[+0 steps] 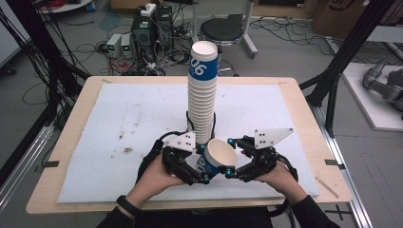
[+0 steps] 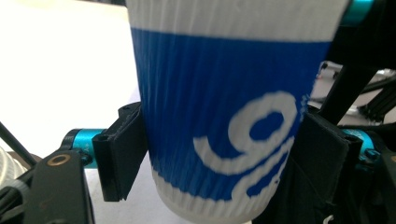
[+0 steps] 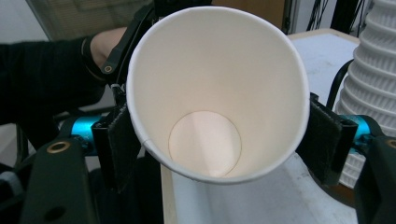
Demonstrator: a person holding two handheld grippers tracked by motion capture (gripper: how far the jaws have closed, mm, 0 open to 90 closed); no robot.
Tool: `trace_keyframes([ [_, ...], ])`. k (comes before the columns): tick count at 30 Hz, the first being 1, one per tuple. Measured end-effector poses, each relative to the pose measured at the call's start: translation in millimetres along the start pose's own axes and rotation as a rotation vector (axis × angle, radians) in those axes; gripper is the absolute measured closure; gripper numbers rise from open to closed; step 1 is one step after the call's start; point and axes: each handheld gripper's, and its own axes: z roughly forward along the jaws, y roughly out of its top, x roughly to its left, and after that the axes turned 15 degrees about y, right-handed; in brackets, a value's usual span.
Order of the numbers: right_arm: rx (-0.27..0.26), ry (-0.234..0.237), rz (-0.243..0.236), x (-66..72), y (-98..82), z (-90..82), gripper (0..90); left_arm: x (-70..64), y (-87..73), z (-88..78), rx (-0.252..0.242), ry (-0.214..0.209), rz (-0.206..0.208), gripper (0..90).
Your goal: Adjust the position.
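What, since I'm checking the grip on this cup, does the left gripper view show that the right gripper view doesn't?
Left gripper view: the cup's blue ribbed outer wall with its white print, and the white mat behind it. Right gripper view: the cup's white inside and round bottom, the stack of cups beside it, and the left hand behind. Shared: the same cup, with the left tongs pressing on its lower wall and the right tongs on its rim.

Lab: computer towers (image 1: 151, 29), tangled floor cables (image 1: 85, 47), black frame struts (image 1: 349, 52), stool (image 1: 221, 29).
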Motion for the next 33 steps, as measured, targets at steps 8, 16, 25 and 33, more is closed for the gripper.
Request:
trace_keyframes([
  [8,0.008,-0.004,-0.027,2.2,1.6,2.0,20.4,-1.2,-1.2,3.4,-0.023,-0.015,0.016,28.7],
  [16,-0.092,0.008,-0.006,1.6,1.4,-3.1,19.5,5.0,-5.1,-4.7,-0.170,-0.012,-0.049,29.1],
  [25,-0.198,0.025,0.006,2.5,2.5,1.3,19.6,-0.4,-8.0,2.2,-0.229,-0.021,-0.052,29.1],
  [33,-0.208,0.025,0.003,2.7,2.3,3.2,21.5,-2.2,-10.0,7.4,-0.247,-0.035,-0.077,29.0],
])
